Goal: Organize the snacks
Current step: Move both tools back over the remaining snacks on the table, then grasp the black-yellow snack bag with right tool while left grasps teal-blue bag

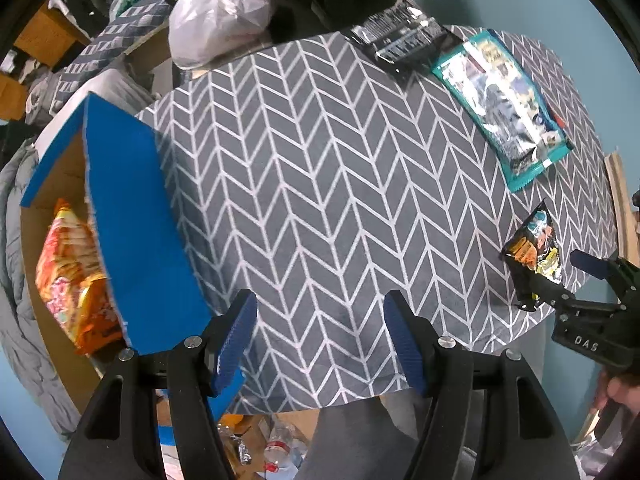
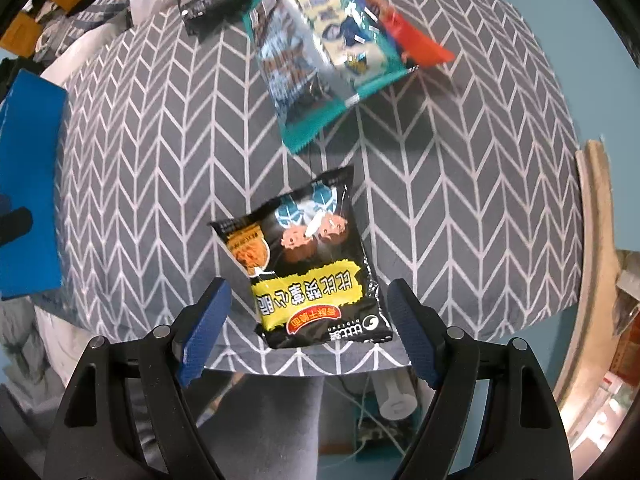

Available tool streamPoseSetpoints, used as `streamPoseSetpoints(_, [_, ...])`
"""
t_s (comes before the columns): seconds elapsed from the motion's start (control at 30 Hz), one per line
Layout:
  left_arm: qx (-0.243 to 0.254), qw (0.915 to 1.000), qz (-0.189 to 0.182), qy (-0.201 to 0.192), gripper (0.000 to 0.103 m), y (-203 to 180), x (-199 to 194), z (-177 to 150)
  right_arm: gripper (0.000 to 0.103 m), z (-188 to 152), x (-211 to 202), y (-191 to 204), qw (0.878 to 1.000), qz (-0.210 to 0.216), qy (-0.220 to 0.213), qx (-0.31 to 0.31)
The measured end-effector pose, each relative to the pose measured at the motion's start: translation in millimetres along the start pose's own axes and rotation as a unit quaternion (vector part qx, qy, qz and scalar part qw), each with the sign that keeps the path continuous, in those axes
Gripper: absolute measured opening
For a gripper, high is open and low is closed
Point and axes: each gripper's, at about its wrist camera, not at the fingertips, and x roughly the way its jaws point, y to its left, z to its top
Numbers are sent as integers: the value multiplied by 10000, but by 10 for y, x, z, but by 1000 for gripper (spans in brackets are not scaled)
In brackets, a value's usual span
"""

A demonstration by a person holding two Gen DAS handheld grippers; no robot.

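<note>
A small black-and-yellow snack packet [image 2: 308, 248] lies near the front edge of the cloth-covered table [image 2: 140, 160]. My right gripper [image 2: 306, 300] hangs over it, open, with the packet's lower half between the fingers and no pad pressing on it. The same packet [image 1: 536, 256] and right gripper [image 1: 576, 268] show at the right of the left wrist view. My left gripper [image 1: 320, 312] is open over bare cloth, beside a blue box [image 1: 140, 220] with raised flaps. An orange snack bag [image 1: 72, 272] lies inside the box.
At the far side of the table lie a teal packet [image 2: 320, 52], a red packet [image 2: 404, 28] partly under it, and a black packet [image 1: 404, 40]. A white plastic bag [image 1: 216, 12] sits behind the table. A bottle [image 1: 280, 448] and clutter lie on the floor below.
</note>
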Motion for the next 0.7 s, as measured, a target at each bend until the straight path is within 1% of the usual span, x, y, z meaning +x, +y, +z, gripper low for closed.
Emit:
streamPoseSetpoints(0.2, [67, 9999, 17, 78, 67, -135, 99, 43, 79, -42, 160, 53, 9996, -154, -16, -227])
streamPoseSetpoints(0.43, [18, 10000, -38, 18, 70, -216, 36, 79, 79, -2, 387, 148, 9985, -314, 98, -441])
streamPoseSetpoints(0.6, [-43, 9999, -95, -37, 70, -265, -40, 136, 79, -12, 492, 153, 9975, -343, 172, -594])
streamPoseSetpoints(0.7, [-87, 9999, -127, -20, 71, -305, -59, 182, 79, -12, 503, 133, 9974, -229, 189, -658])
